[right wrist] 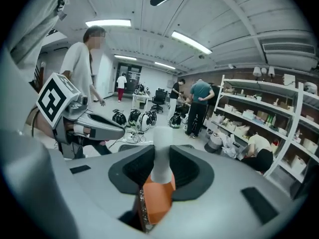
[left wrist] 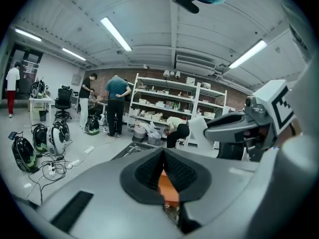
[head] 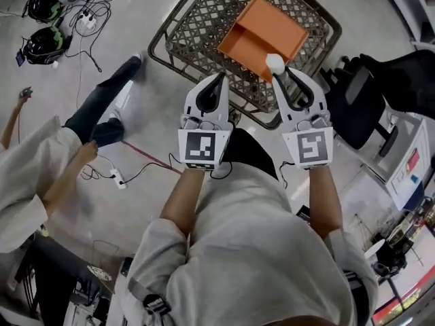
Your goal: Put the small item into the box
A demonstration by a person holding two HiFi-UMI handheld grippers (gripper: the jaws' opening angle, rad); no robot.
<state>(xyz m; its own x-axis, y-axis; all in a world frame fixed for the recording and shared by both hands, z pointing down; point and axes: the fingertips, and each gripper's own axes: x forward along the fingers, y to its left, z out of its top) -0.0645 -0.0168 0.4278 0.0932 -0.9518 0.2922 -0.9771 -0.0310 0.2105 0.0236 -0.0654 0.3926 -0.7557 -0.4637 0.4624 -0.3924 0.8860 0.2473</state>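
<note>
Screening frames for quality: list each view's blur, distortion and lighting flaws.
Head view: edges bend barrel-wise, even light, orange rectangular box sharp. Left gripper view: fisheye, dark corners, long ceiling strip lights blown white. Right gripper view: small white cylindrical item soft, too near the lens.

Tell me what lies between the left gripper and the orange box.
In the head view, only bare wire mesh shows between the left gripper and the orange box; nothing else sits on that stretch.
</note>
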